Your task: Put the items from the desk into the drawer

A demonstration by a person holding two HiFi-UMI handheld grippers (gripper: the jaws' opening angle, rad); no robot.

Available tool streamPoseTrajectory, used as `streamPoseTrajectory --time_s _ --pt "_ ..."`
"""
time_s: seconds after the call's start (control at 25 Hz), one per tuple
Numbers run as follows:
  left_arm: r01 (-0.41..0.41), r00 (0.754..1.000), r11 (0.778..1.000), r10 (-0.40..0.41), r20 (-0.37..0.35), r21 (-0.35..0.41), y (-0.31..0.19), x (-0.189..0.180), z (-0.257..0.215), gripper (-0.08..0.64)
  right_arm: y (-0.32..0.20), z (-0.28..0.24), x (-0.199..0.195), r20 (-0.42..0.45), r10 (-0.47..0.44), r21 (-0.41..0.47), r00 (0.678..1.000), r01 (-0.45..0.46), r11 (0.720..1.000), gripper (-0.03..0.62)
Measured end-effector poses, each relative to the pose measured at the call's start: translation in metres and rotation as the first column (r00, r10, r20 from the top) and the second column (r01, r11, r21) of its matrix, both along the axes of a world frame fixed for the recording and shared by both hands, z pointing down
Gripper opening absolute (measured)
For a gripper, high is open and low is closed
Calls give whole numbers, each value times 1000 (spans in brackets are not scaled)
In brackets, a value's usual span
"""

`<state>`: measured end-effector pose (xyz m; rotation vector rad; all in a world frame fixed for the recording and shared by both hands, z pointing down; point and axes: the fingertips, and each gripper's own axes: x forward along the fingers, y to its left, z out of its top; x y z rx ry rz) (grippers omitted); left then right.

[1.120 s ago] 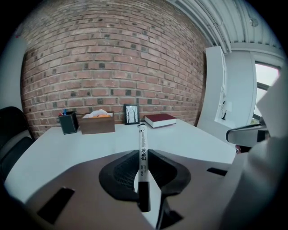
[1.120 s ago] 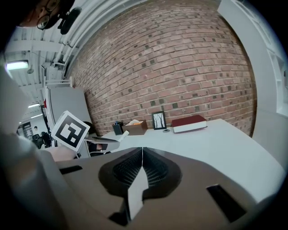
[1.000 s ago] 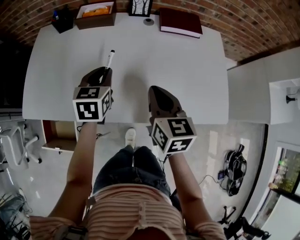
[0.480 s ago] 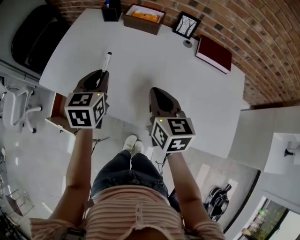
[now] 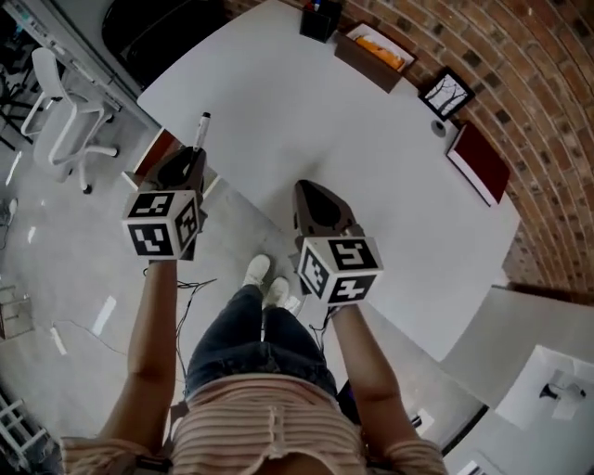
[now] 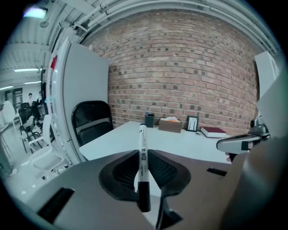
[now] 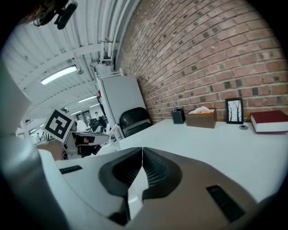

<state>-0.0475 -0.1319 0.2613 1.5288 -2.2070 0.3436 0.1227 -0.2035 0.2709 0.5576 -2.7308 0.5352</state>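
A white marker pen with a black cap (image 5: 200, 131) sticks out forward from my left gripper (image 5: 190, 160), which is shut on it. That gripper hangs at the left edge of the white desk (image 5: 306, 111), over the open brown drawer (image 5: 151, 154). In the left gripper view the marker (image 6: 142, 143) stands upright between the closed jaws. My right gripper (image 5: 311, 193) is shut and holds nothing, over the desk's near edge. Its jaws meet in the right gripper view (image 7: 142, 155).
Along the brick wall at the desk's back stand a black pen holder (image 5: 321, 19), a brown tissue box (image 5: 376, 53), a picture frame (image 5: 444, 93) and a dark red book (image 5: 483, 163). A white chair (image 5: 65, 121) is on the left, a black chair (image 6: 91, 121) beyond the desk.
The head view has turned to the left. My left gripper with the marker has moved from over the desk's front edge out to its left edge, above the drawer. The right gripper keeps its place.
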Motion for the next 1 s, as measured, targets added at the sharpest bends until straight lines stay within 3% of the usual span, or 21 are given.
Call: streamPoseTrajectory --time_s 0.4,1.0 --pt "202 978 979 -203 -53 -30 88 -48 31 69 65 9 -85 -31 -243 7 969 244 970 18" --pt "253 950 964 -264 -168 -83 123 -154 90 69 105 39 -212 -126 -342 -3 931 344 939 17"
